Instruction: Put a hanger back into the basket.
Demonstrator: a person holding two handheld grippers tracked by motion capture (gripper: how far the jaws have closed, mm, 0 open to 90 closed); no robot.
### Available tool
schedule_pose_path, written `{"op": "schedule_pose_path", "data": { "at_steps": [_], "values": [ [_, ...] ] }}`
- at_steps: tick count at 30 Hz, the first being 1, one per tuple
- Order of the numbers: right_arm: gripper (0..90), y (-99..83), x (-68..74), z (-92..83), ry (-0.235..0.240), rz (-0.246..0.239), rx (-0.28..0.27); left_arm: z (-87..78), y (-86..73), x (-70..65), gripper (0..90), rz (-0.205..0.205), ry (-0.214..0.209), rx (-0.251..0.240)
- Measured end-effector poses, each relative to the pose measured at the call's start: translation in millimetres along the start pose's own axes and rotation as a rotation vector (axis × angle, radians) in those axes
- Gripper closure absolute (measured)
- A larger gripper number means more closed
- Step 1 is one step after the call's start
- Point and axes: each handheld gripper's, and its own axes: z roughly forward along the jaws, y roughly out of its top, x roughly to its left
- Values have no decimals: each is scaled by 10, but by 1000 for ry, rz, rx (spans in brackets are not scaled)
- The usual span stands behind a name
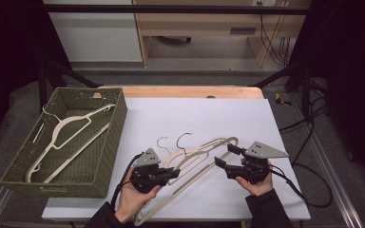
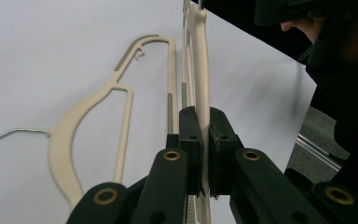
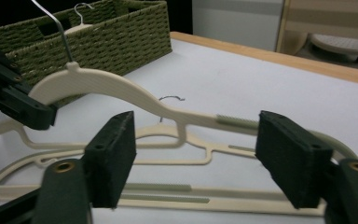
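One cream hanger in left tongs, far end cropped.

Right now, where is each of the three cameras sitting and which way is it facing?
High view: above the person's side, looking forward and down on the table, basket and hangers; both hands show, with the left gripper and right gripper.
Left gripper view: rides the left gripper, looking along its jaws, shut on the held hanger.
Right gripper view: rides the right gripper, jaws open, facing the basket.
Shared: the held hanger appears in both gripper views.
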Motion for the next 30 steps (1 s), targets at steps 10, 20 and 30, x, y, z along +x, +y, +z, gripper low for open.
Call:
{"op": "schedule_pose_path", "data": {
  "at_steps": [10,20,30],
  "values": [
    [95,-26,-94,-148,-69,29,-20,-437,237,56,862,62,50,-11],
    [55,-56,-143,-190,-106,38,-14,-1030,544,291,862,109,66,-34],
    [49,-85,-168,-172,-117,49,1,-1537,717,682,862,121,125,-37]
  ]
}}
